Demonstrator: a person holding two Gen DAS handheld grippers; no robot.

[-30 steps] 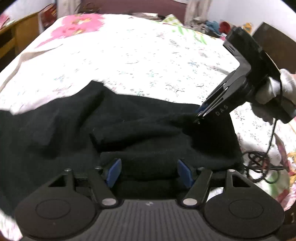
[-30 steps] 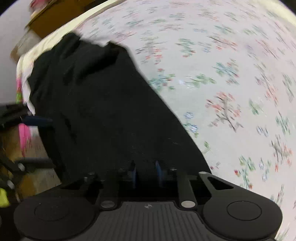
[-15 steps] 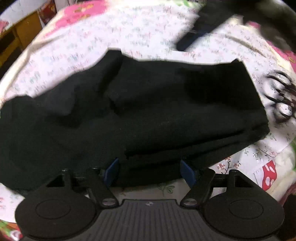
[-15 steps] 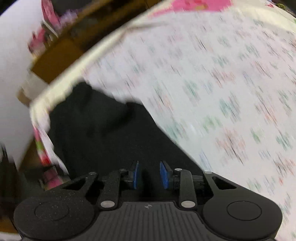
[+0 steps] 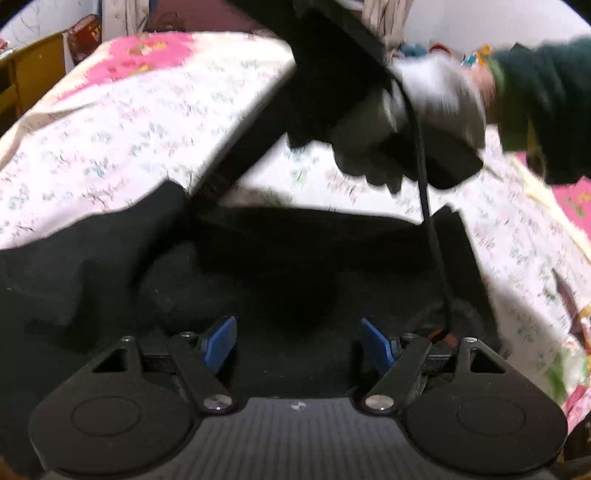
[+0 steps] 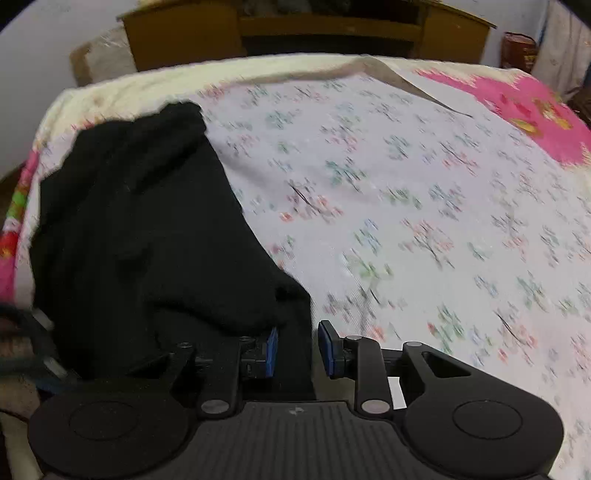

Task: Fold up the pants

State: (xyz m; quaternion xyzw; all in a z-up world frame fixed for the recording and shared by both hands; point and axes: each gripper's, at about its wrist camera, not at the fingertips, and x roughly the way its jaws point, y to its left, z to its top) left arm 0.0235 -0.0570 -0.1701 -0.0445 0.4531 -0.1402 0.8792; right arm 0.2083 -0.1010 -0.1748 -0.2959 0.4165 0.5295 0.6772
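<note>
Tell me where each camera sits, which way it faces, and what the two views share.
Left wrist: on the left gripper, facing along its spread fingers over the black pants; the gloved right hand crosses above.
Right wrist: on the right gripper, facing across the floral bedsheet toward a wooden headboard; no hand shows.
Shared: pants, bedsheet.
</note>
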